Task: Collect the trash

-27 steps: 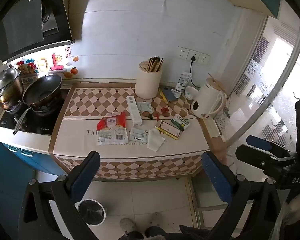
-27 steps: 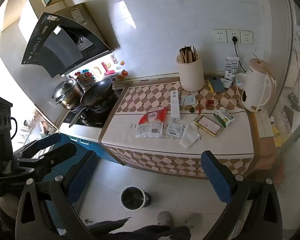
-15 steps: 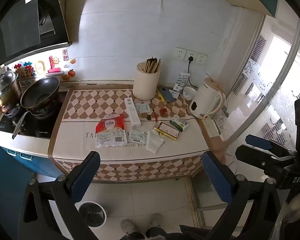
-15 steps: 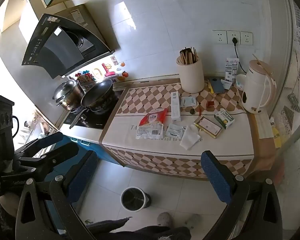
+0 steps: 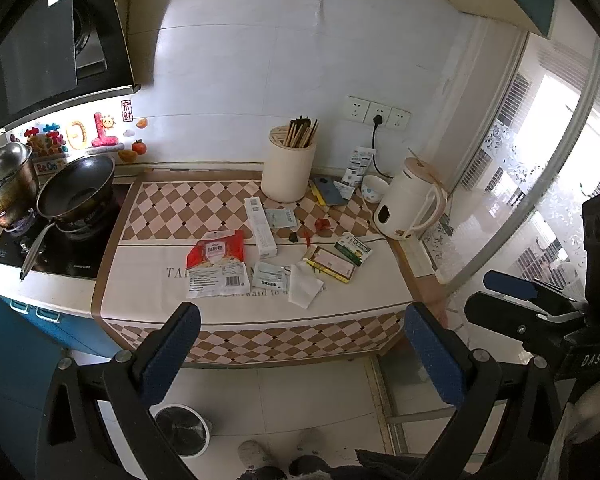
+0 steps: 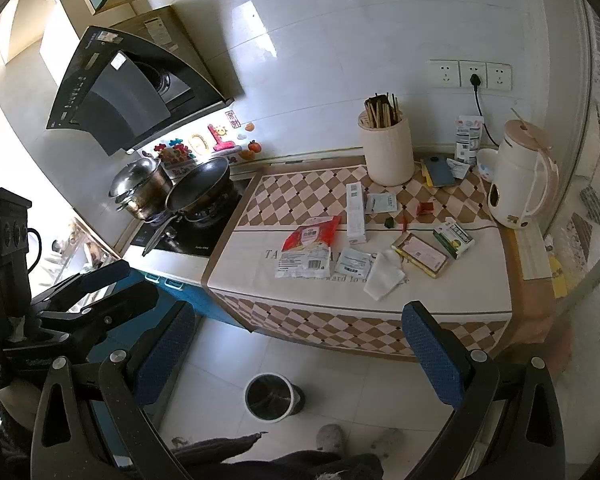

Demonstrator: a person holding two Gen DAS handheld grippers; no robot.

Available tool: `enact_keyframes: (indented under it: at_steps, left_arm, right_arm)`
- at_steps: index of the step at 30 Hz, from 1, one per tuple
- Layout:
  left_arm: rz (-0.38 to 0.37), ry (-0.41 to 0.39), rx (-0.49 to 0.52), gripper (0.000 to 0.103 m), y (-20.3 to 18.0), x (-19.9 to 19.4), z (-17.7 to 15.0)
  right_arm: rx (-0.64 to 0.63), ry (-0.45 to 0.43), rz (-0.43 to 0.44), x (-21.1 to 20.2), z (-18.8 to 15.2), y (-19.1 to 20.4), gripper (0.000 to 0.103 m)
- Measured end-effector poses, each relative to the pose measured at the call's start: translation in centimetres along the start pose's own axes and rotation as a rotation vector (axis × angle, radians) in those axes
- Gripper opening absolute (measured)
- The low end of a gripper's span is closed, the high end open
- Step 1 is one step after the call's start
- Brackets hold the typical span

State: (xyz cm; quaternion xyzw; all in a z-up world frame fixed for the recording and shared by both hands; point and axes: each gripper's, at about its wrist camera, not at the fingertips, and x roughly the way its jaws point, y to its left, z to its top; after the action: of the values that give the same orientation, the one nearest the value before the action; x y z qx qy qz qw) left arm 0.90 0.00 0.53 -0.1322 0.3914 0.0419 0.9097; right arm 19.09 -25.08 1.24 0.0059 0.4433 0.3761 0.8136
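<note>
Litter lies on the checked counter cloth (image 5: 180, 204): a red-and-white food bag (image 5: 217, 264) (image 6: 309, 250), a long white box (image 5: 260, 226), small sachets (image 5: 271, 275), a white tissue (image 5: 305, 290) (image 6: 383, 276), a flat yellow-edged box (image 5: 330, 263) and a green-and-white carton (image 5: 353, 248) (image 6: 453, 237). A small round bin (image 5: 183, 430) (image 6: 271, 397) stands on the floor below. My left gripper (image 5: 300, 354) and right gripper (image 6: 296, 354) both hang open and empty, well back from the counter edge.
A chopstick holder (image 5: 288, 174), a phone (image 5: 327, 190), a bowl (image 5: 372, 189) and a cream kettle (image 5: 412, 206) stand at the back. A wok (image 5: 76, 188) and steel pot (image 5: 6, 184) sit on the hob at left. Shoes (image 5: 256, 454) show on the tiled floor.
Both views have shifted only slightly; the counter sits a touch lower and nearer. Both grippers stay open and nothing on the counter has moved.
</note>
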Motion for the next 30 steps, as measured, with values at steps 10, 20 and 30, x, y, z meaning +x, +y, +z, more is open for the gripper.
enact_keyframes:
  at_steps: [10,20,30]
  left_arm:
    - [-0.015,-0.012,-0.015,0.103,0.18,-0.10,-0.09]
    - [-0.012,-0.011,-0.020,0.103,0.08,-0.03,0.14]
    - [-0.016,-0.013,-0.020,0.103,0.18,-0.03,0.55]
  right_arm:
    - [0.003,-0.001,0.002,0.05,0.03,0.17,0.103]
    - [0.004,-0.001,0.006,0.11,0.01,0.05,0.103]
    - [0.003,0.000,0.013,0.21,0.55,0.57,0.103]
